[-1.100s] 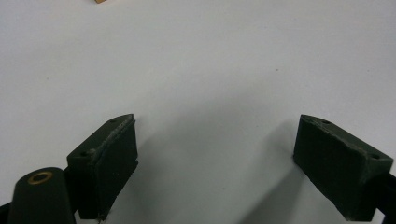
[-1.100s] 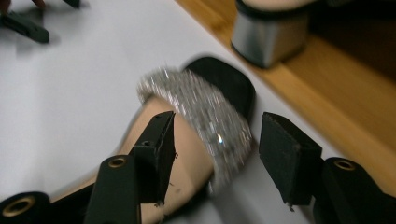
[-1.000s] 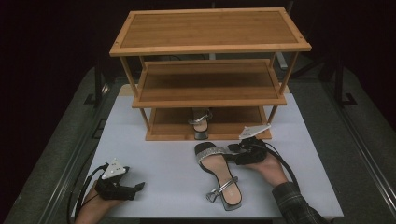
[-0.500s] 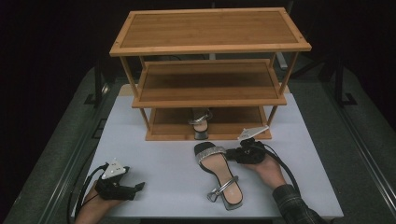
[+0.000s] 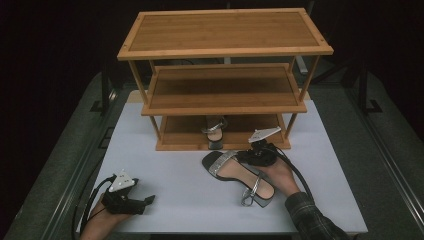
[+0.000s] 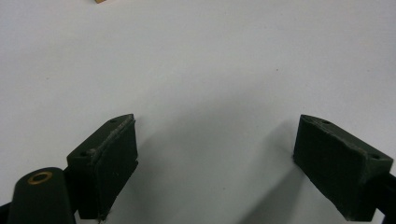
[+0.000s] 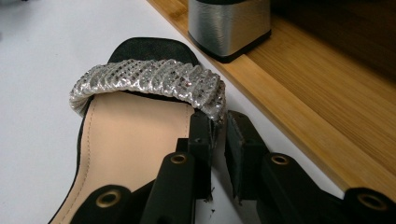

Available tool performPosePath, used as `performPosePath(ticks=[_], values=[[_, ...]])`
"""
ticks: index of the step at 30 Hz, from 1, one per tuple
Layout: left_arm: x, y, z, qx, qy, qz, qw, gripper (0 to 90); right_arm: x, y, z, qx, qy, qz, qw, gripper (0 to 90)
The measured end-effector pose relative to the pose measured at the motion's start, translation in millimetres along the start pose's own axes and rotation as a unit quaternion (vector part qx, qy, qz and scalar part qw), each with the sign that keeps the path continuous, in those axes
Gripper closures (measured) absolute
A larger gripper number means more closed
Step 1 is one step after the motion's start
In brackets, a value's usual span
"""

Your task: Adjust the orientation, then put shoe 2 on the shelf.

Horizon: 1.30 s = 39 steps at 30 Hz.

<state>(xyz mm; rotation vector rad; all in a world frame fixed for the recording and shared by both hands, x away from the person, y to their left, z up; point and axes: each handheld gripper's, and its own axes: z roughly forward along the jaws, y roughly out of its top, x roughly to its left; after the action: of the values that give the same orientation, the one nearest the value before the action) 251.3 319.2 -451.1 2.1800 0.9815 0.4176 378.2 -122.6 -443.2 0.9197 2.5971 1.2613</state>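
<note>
The right claw [image 7: 217, 140] was clenched on the sandal [image 5: 239, 173] edge beside its glittery strap [image 7: 149, 81], and I judged a level lift toward the rack's bottom shelf [image 5: 260, 125] at frame centre safest, while the left claw [image 5: 135, 202] lay released.

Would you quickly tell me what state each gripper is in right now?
Left gripper: open, holding nothing, over the white table.
Right gripper: shut on the sandal at its silver strap's edge.

Found no readable text, label, brand, number or sign anywhere in these views.
</note>
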Motion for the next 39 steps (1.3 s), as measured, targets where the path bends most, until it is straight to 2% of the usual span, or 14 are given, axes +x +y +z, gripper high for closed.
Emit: performPosePath(ticks=[2, 4, 6, 8, 9, 12, 15, 17, 19, 24, 26, 30, 36, 39], values=[[0.0, 0.0, 0.0, 0.000, 0.000, 0.000, 1.0000, 12.8, 0.5, 1.0, 0.0, 0.001, -0.002, 0.000, 1.0000, 79.2], [-0.1, 0.0, -0.1, 0.000, 0.000, 0.000, 1.0000, 12.8, 0.9, 0.3, -1.2, 0.001, -0.002, -0.002, 1.0000, 74.1], [-0.1, -0.1, -0.1, 0.000, 0.000, 0.000, 1.0000, 12.8, 0.2, -0.9, -6.8, 0.000, 0.001, 0.009, 1.0000, 68.6], [-0.1, -0.1, 0.0, 0.000, 0.000, 0.000, 1.0000, 12.8, -3.0, -2.8, -17.3, -0.016, 0.000, 0.022, 0.9996, 66.6], [-0.1, -0.1, 0.0, 0.000, 0.000, 0.000, 1.0000, 12.8, -4.7, -4.5, -25.3, -0.026, -0.001, 0.032, 0.9991, 62.9], [-0.2, -0.1, 0.0, 0.000, 0.000, 0.000, 1.0000, 12.8, -6.7, -8.8, -42.9, -0.030, -0.001, 0.047, 0.9984, 57.8], [-0.2, -0.2, -0.1, 0.000, 0.000, 0.001, 1.0000, 12.8, -4.1, -16.7, -59.6, -0.037, -0.008, 0.052, 0.9979, 55.8], [-0.4, -0.3, 0.2, -0.002, 0.001, 0.000, 1.0000, 12.8, -0.7, -23.2, -68.8, -0.040, -0.028, 0.049, 0.9976, 51.2], [-0.3, -0.3, 0.1, -0.002, 0.001, 0.000, 1.0000, 12.8, 1.7, -30.4, -78.0, -0.046, -0.031, 0.050, 0.9973, 50.1], [-0.2, -0.2, 0.1, -0.001, 0.001, 0.000, 1.0000, 12.8, 5.4, -49.4, -96.8, -0.048, -0.005, 0.073, 0.9961, 36.0], [-0.3, -0.3, 0.1, -0.002, 0.001, 0.000, 1.0000, 12.8, 9.0, -57.8, -101.6, -0.047, -0.001, 0.080, 0.9957, 29.7], [-0.3, -0.3, 0.1, -0.002, 0.001, 0.000, 1.0000, 12.8, 18.4, -73.9, -109.4, -0.044, 0.009, 0.089, 0.9951, 26.5], [-0.3, -0.3, 0.2, -0.002, 0.001, 0.001, 1.0000, 12.8, 39.8, -91.7, -121.8, -0.052, 0.012, 0.080, 0.9954, 24.6], [-0.3, -0.3, 0.2, -0.002, 0.001, 0.000, 1.0000, 12.8, 49.0, -96.6, -123.6, -0.046, 0.011, 0.074, 0.9961, 22.8]])
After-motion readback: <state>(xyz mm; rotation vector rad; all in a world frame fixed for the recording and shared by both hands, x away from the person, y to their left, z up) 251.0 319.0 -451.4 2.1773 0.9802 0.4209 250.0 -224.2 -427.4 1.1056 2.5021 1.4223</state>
